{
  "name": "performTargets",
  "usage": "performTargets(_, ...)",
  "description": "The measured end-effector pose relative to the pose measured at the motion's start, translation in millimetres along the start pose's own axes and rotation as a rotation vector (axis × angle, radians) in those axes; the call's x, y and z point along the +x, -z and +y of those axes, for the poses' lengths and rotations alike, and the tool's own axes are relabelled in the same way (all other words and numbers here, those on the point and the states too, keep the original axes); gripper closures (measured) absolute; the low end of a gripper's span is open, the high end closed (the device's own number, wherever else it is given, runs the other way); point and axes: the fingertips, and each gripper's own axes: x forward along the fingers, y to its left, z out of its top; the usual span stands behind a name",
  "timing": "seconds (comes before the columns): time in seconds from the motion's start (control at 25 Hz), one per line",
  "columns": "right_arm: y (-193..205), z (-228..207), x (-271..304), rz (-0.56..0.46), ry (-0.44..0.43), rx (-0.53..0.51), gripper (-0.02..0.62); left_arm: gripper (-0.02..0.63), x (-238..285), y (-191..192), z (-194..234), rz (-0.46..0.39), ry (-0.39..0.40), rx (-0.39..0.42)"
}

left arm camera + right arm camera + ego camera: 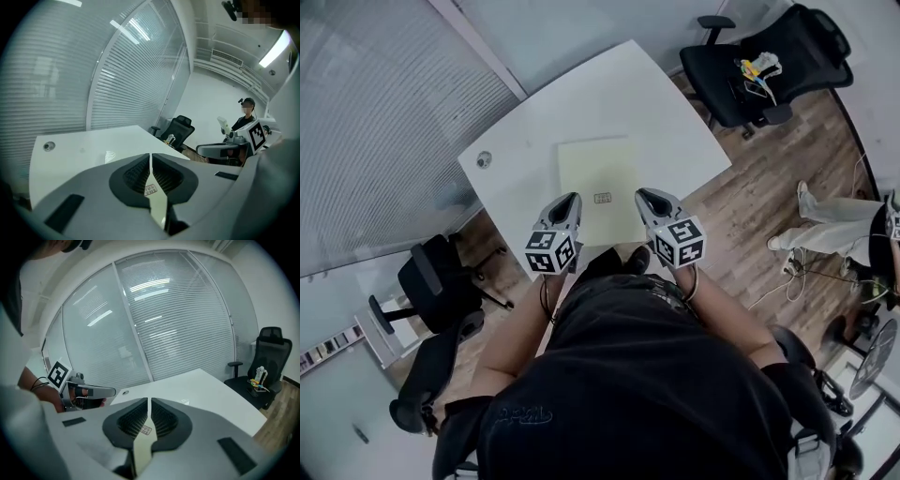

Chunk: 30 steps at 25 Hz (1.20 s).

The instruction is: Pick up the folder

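Both pressed shut and empty, left claw (569, 199), right claw (646, 194), folder (598, 173) flat on table (609, 94) just ahead

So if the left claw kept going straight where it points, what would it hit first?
Most likely the pale yellow flat folder lying on the white table: the left gripper, jaws shut and empty, aims down at its near end. Depth is uncertain.

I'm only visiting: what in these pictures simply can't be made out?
- Head view: print on the label on the folder is too small to read.
- Head view: the folder's near corners sit under the left gripper and right gripper.
- Both gripper views: shut jaws hide all but a sliver of the folder.
- Head view: items on the black chair are too small to identify.
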Motion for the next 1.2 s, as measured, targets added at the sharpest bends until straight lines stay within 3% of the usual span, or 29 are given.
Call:
performTargets(0.24,36.5,-22.0,22.9,0.081,0.053,0.041,0.571,0.586,14.5,27.9,34.0,0.084,-0.006,-0.039)
performTargets(0.36,49.4,-31.3,32.7,0.114,0.075,0.055,0.562,0.552,24.1,38.1,45.4,0.12,0.005,-0.055)
performTargets(0.84,95.2,-48.7,60.7,0.221,0.099,0.171,0.393,0.32,44.5,74.5,80.2,0.256,0.053,-0.129)
performTargets(1.2,115.8,-66.3,75.4,0.27,0.111,0.287,0.321,0.264,61.8,102.3,90.3,0.365,0.09,-0.174)
